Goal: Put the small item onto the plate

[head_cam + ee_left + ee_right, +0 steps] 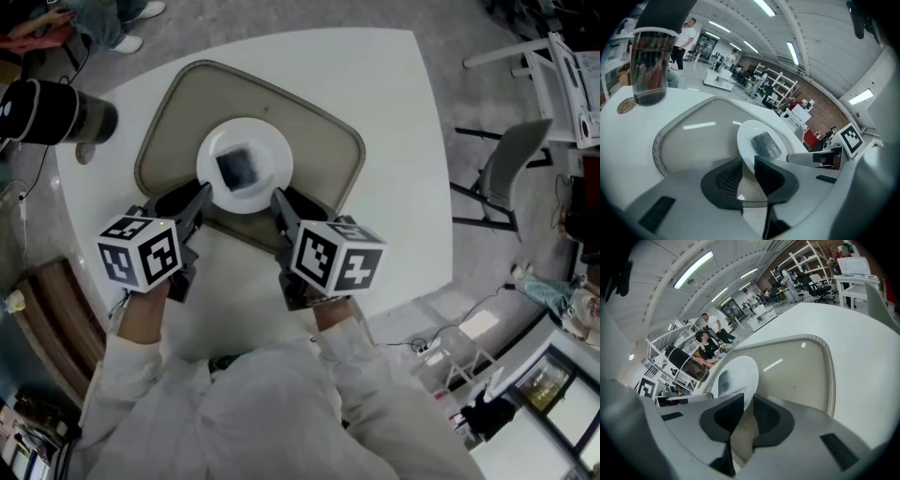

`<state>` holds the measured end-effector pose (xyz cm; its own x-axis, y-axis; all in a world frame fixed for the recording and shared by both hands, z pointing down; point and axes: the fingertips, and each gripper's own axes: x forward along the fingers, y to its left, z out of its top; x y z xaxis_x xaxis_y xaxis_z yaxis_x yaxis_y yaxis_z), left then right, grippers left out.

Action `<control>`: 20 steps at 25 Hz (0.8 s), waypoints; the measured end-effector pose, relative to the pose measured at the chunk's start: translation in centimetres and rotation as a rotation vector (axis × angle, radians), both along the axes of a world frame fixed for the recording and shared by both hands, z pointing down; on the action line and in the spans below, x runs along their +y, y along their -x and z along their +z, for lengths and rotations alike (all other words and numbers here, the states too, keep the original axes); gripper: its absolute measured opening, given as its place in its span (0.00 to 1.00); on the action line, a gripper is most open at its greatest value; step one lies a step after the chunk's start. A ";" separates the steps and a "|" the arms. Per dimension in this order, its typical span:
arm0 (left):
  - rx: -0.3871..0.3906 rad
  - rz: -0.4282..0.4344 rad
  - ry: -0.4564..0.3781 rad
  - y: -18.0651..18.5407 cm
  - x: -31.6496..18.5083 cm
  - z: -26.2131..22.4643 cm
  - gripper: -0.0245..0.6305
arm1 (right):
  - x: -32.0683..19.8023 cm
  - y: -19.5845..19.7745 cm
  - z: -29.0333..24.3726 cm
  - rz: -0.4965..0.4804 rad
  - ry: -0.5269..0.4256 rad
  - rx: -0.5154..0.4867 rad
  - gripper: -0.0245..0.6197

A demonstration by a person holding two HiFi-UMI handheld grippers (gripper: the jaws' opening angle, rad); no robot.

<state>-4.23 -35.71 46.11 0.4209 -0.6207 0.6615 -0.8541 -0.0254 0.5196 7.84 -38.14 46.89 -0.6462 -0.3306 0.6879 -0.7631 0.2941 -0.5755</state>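
A white plate (273, 148) rests on a beige tray (323, 141), and a small dark square item (236, 167) lies at the plate's middle. My left gripper (202, 195) meets the plate's near-left rim, and my right gripper (286, 199) meets its near-right rim. In the left gripper view the plate (745, 133) runs edge-on into the narrow gap of the left gripper (749, 165), with the item (765, 144) just beyond. In the right gripper view the plate (740, 373) reaches the tips of the right gripper (747, 401), whose jaws stand close together.
A black cup (56, 112) stands on the white table (394, 84) at the far left, beside the tray. In the left gripper view the cup (649, 61) sits by a round coaster (626, 105). A grey chair (511, 169) stands off the table's right side.
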 end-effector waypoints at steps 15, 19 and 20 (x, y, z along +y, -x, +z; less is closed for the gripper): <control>-0.008 0.005 0.023 -0.4 0.1 0.6 0.15 | -0.3 -0.2 0.4 -0.007 -0.010 0.041 0.14; -0.023 0.015 0.014 -0.2 0.1 0.6 0.15 | -0.2 0.1 0.4 -0.021 -0.019 0.049 0.14; -0.029 0.017 0.013 -0.2 0.1 0.6 0.15 | -0.2 0.1 0.4 -0.023 -0.024 0.056 0.15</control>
